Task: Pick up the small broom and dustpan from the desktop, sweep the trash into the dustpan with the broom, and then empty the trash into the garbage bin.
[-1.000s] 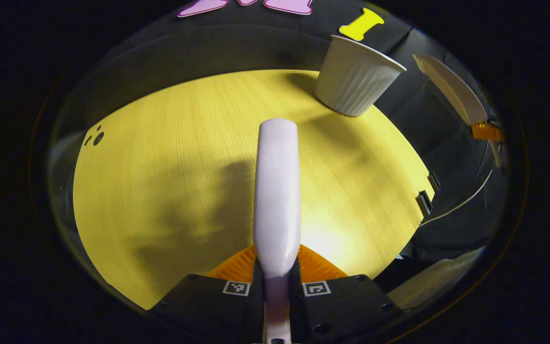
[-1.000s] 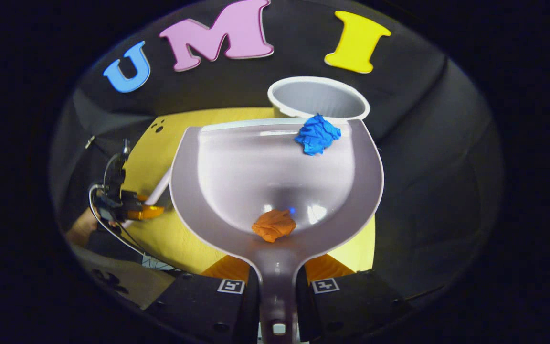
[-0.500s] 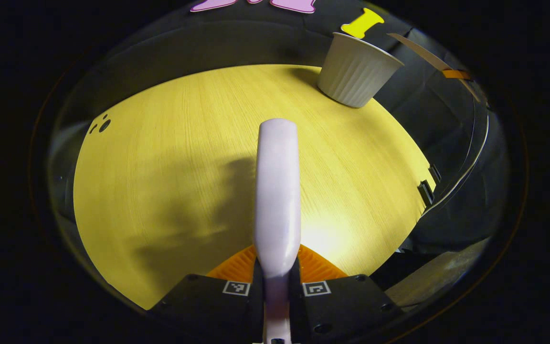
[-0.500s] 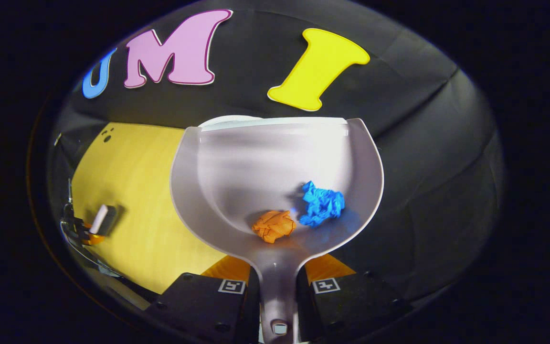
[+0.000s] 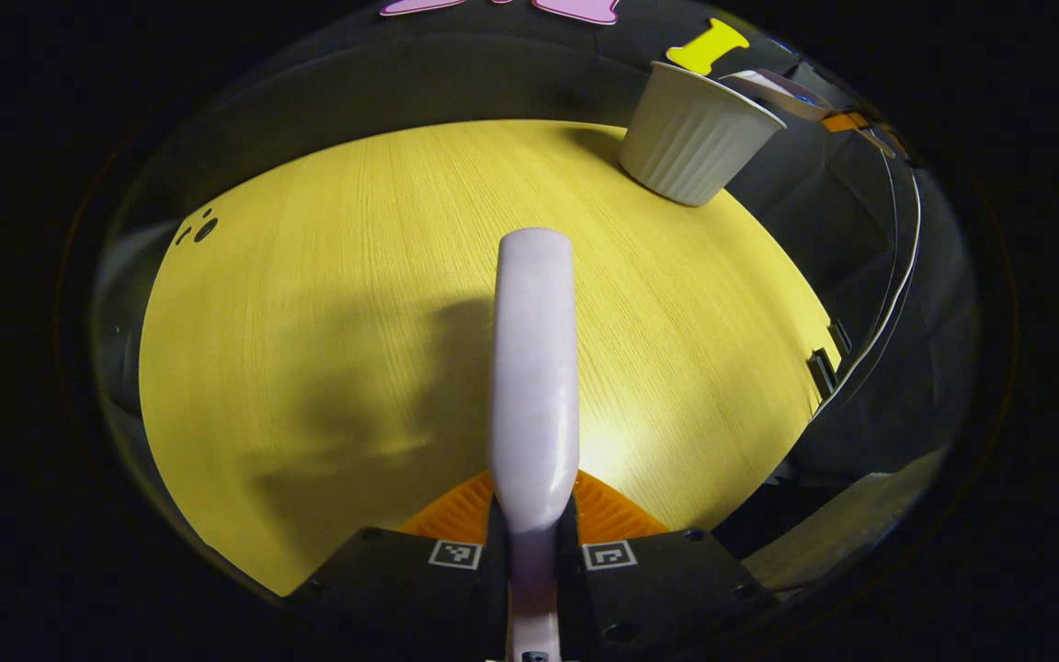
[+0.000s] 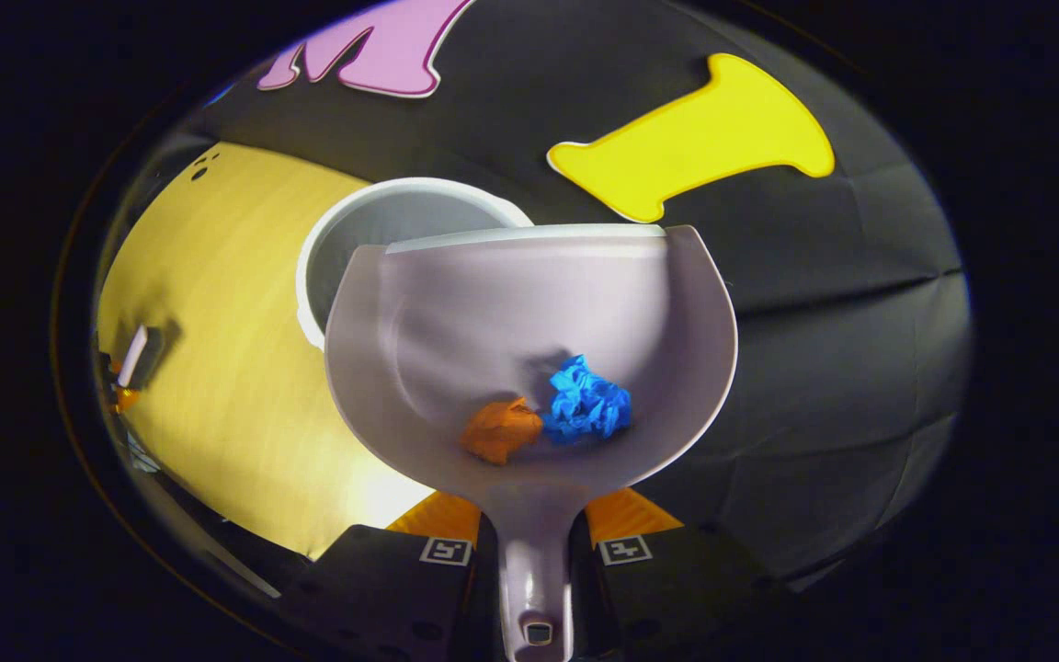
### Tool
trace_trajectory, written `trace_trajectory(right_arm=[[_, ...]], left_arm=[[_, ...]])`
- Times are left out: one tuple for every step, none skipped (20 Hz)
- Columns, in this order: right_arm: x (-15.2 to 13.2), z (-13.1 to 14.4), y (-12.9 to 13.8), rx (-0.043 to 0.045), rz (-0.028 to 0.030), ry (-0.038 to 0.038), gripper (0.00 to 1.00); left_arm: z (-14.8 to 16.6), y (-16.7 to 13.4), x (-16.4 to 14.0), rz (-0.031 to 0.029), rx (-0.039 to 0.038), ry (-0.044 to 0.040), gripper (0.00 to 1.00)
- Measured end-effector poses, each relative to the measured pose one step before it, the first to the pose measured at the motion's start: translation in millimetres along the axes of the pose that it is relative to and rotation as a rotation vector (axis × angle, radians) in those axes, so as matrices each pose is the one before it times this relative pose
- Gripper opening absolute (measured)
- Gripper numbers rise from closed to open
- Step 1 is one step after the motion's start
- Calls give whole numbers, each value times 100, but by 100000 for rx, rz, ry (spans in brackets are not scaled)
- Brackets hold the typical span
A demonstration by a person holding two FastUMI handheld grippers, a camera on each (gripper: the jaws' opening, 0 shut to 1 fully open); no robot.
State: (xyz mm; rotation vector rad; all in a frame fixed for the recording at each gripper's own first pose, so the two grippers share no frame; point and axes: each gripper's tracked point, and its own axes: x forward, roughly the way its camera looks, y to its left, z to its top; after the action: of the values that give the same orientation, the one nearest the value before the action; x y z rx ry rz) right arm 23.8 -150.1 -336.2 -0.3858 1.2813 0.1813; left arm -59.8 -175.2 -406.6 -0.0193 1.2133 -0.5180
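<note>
In the left gripper view my left gripper [image 5: 534,538] is shut on the pale broom handle [image 5: 534,368], which sticks out over the yellow desktop [image 5: 327,303]. The white ribbed garbage bin [image 5: 695,133] stands at the table's far right corner. In the right gripper view my right gripper [image 6: 534,542] is shut on the handle of the pale dustpan [image 6: 529,303]. The pan is lifted, its front edge over the bin's rim [image 6: 401,193]. A blue paper ball [image 6: 585,405] and an orange paper ball [image 6: 497,430] lie at the back of the pan. The dustpan [image 5: 782,90] also peeks over the bin in the left gripper view.
Small dark holes [image 5: 199,230] mark the table's far left corner. Black clips [image 5: 824,368] sit on its right edge. The black cloth wall rises right behind the bin. The broom and left gripper [image 6: 134,363] show small at the far left of the right gripper view.
The dustpan has swung up and over toward the bin, now tilted beside its mouth. The blue ball slid from the pan's front edge to the back, next to the orange one. The broom barely moved.
</note>
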Motion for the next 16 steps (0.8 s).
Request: trace_trajectory(right_arm=[[-132,-29,-1001,-3495,-1078,1738,35],[-35,-182,-598,-3374,-1605,1493,35],[-55,-367,-330,-3752,-1270,1703,35],[-182,-216,-467,-2590,-808,1457,35],[424,-6,-407,-2680,-782,1555,35],[-31,-65,-247,-3049,-759,1411,35],[-133,-111,-343,-3312,-1112,1711,35],[-62,-147,-491,-4295,-1345,1973,35],[-59,171,-551,-3599,-1750,988,35],[-10,313,-303,-2541,-1015,515,35],[188,430,-206,-2474,-541,239,35],[65,291,-122,-2010,-521,511,35],[-23,364,-151,-2341,-615,573,35],[-75,368,-48,-2130,-496,588,35],[-125,276,63,-1418,72,521,35],[44,262,99,-677,400,480,31]], left_arm=[[157,-70,-78,-169,582,83,26],[60,-76,-32,-239,945,-7,26],[111,-90,-29,-81,622,-20,26],[52,-126,5,-52,101,-148,25],[81,-73,-43,152,-337,-169,26],[-20,45,-69,236,-488,-411,26],[-115,26,-169,146,-614,-120,26],[-155,58,-117,325,-580,17,26],[-135,32,-154,385,-650,-146,24],[-242,-4,-138,367,-954,-225,26],[-261,32,-147,36,-1191,-15,26],[-325,83,-109,148,-1169,69,25],[-180,83,-61,413,-897,-14,26],[-243,57,-45,288,-656,-34,26],[-103,176,-108,370,-721,-96,25],[-144,11,24,11,-638,-40,25]])
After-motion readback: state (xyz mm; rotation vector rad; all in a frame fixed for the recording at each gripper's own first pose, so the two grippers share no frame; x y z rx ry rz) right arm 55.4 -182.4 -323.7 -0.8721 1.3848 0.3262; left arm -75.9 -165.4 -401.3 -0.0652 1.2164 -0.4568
